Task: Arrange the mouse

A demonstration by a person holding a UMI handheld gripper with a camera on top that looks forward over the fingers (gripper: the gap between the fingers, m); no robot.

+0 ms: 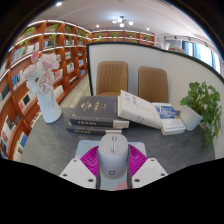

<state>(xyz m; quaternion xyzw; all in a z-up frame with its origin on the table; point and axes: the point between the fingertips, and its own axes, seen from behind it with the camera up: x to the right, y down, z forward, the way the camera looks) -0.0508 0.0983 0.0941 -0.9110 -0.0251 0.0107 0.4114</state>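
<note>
Gripper (113, 170): I see both fingers clamped on the mouse (112, 156).
Books (93, 113): stacked at 12 o'clock beyond the mouse.
Vase (50, 108): 10 o'clock.

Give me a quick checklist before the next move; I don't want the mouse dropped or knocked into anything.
1. Mouse sits between the fingers: ok.
2. Both pads press the mouse firmly: cannot tell.
3. Gripper lined up with the mouse's length: ok.
4. Bare table free for setting down, left of the fingers: ok.
5. Stacked books lie close ahead, path forward blocked: not ok.
6. Vase of flowers and potted plant stand off to either side: ok.
</note>
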